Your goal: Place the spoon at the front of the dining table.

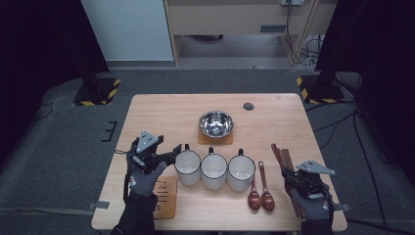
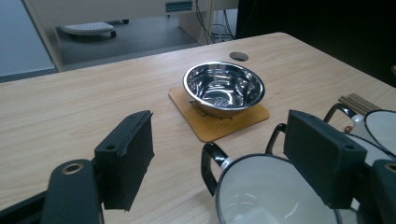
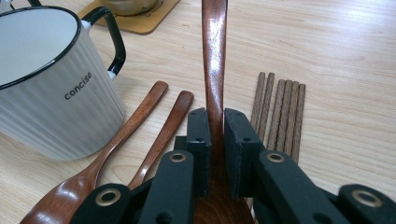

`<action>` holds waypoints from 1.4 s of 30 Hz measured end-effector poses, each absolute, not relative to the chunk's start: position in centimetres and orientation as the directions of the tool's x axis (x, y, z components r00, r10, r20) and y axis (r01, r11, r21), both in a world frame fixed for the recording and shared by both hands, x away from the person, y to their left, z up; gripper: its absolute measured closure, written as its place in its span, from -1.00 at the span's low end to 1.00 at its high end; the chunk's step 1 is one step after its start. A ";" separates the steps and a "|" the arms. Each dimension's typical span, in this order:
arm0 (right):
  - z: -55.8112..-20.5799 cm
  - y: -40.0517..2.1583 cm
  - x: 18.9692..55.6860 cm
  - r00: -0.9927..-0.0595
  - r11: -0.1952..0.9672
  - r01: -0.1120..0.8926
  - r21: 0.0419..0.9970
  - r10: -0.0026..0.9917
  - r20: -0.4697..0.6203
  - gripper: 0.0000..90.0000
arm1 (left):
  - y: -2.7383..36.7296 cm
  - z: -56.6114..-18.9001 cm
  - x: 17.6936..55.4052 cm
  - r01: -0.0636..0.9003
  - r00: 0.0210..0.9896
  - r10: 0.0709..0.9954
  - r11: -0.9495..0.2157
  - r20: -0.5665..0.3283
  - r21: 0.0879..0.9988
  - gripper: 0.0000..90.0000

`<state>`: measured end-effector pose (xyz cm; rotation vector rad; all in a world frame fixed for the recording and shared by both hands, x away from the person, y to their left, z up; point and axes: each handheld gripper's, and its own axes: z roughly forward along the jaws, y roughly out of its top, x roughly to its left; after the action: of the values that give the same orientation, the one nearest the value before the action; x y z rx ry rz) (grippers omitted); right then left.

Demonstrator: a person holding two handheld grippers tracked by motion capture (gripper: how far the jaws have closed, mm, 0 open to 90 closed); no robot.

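bowl [image 1: 216, 123] behind three mugs [image 1: 214, 170], spoons [image 1: 260, 195] right

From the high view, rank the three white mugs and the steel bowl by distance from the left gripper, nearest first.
1. Left mug, right beside the left gripper, at its fingers.
2. Middle mug, next along the row.
3. Steel bowl and right mug: too close to call; the bowl sits farther back on its mat, the mug ends the row by the spoons.

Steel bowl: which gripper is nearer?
Left. The left gripper sits beside the leftmost mug, just short of the steel bowl; the right gripper is back by the chopsticks.
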<state>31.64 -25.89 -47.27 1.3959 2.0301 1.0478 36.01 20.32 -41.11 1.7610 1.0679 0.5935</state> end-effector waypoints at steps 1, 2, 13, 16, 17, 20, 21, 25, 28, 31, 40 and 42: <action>-47.2 -25.9 31.6 -0.378 0.192 0.574 0.796 0.925 0.049 0.80 | 20.1 -41.0 36.1 0.397 0.502 0.862 -0.163 -0.065 0.903 -0.49; -47.2 -25.9 31.6 -0.378 0.192 0.574 0.796 0.925 0.050 0.80 | 19.9 -40.9 36.1 0.396 0.508 0.859 -0.167 -0.064 0.903 -0.49; -46.9 -25.9 31.6 -0.380 0.188 0.564 0.804 0.924 0.050 0.80 | 17.8 -40.5 36.5 0.388 0.553 0.831 -0.193 -0.060 0.901 -0.49; -46.8 -26.0 31.6 -0.383 0.188 0.561 0.806 0.922 0.051 0.80 | 17.1 -40.4 36.7 0.382 0.566 0.823 -0.200 -0.057 0.902 -0.49; -46.7 -26.0 31.6 -0.380 0.185 0.561 0.807 0.923 0.053 0.80 | 16.9 -40.3 36.7 0.381 0.569 0.821 -0.202 -0.056 0.902 -0.49; -46.7 -26.0 31.6 -0.380 0.182 0.559 0.809 0.923 0.055 0.80 | 16.1 -40.2 37.0 0.379 0.578 0.814 -0.205 -0.058 0.902 -0.49; -46.7 -26.0 31.6 -0.381 0.182 0.558 0.810 0.923 0.055 0.80 | 15.9 -40.2 37.0 0.379 0.583 0.811 -0.207 -0.059 0.902 -0.49; -46.6 -26.1 31.6 -0.381 0.179 0.555 0.813 0.923 0.057 0.80 | 14.9 -39.9 37.2 0.373 0.600 0.798 -0.220 -0.053 0.901 -0.49; -46.5 -26.2 31.5 -0.381 0.177 0.553 0.814 0.923 0.058 0.80 | 14.3 -39.7 37.4 0.369 0.610 0.791 -0.228 -0.050 0.901 -0.49; -46.5 -26.2 31.5 -0.383 0.178 0.550 0.816 0.922 0.058 0.80 | 13.7 -39.6 37.4 0.366 0.618 0.785 -0.236 -0.045 0.900 -0.49; -46.2 -26.1 31.5 -0.387 0.173 0.542 0.822 0.920 0.062 0.80 | 11.9 -39.4 37.6 0.360 0.647 0.761 -0.249 -0.048 0.899 -0.49; -46.1 -26.1 31.5 -0.388 0.172 0.540 0.824 0.920 0.062 0.80 | 11.5 -39.3 37.6 0.357 0.653 0.756 -0.251 -0.048 0.900 -0.49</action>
<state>31.48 -26.10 -46.12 1.3749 1.9991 1.1081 37.64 11.46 -39.30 1.8555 0.8835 0.4925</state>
